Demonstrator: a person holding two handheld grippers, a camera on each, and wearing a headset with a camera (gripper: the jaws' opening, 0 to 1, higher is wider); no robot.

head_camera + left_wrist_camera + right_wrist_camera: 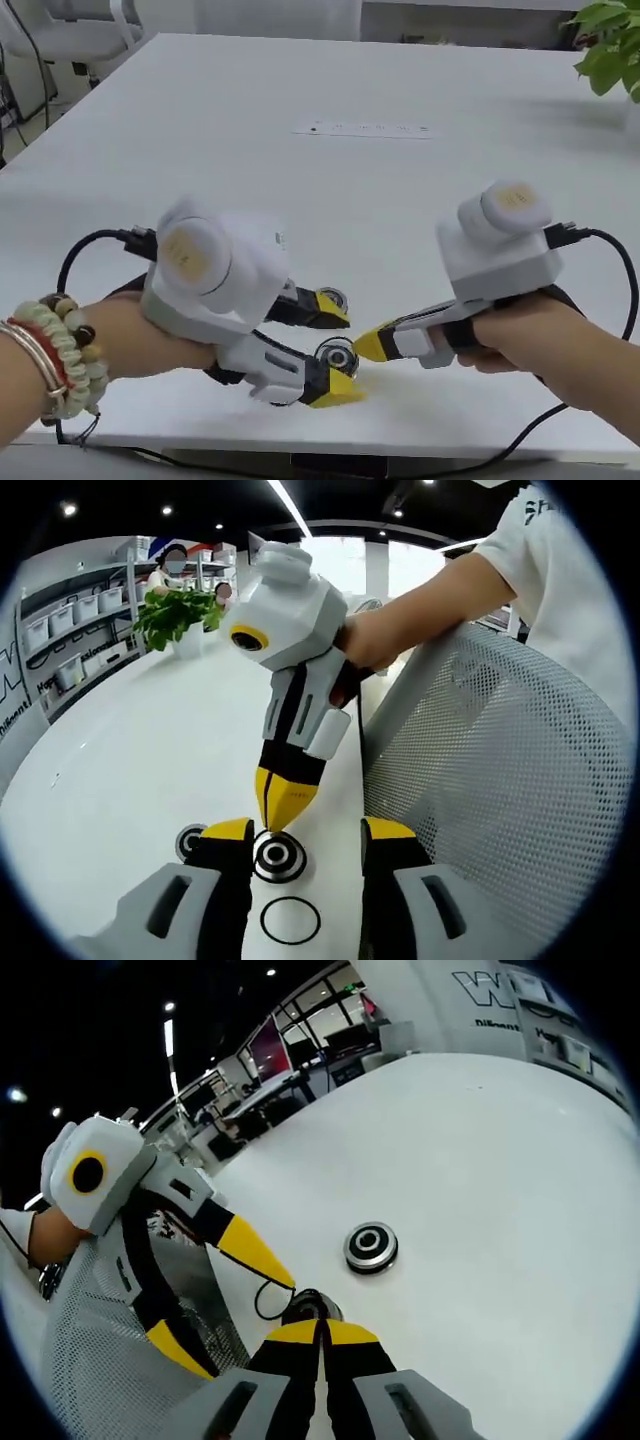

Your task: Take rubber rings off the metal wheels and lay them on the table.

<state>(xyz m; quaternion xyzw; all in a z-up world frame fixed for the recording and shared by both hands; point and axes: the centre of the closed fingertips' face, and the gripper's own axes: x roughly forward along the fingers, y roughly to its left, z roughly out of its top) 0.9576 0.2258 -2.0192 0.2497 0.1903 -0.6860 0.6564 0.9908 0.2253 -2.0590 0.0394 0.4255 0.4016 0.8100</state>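
Carrying everything is the white surface (330, 170), and the work is gathered at its edge closest to the person, round one metal wheel, the near wheel (279, 855). The left hand-held gripper (308, 830) straddles that wheel with its jaws wide apart. One yellow tip lies against the wheel's side and the other stands clear of it, so nothing is clamped. I judge it is set there as a fence, to stop the wheel sliding while the other tool works on it.

The right hand-held gripper (372, 346) comes at the near wheel from the opposite side, jaws pressed together into a single point. That point rests on the wheel's dark outer band; whether any rubber is pinched between the tips I cannot tell. Held narrow like this, it looks meant to pry under the band and lift it off.

A second wheel (371, 1247) lies flat just beside the near wheel, outside the left jaws; whether it wears a ring is unclear. A loose rubber ring (290, 920) lies flat just behind the near wheel, deeper between the left jaws, so one removal seems done.
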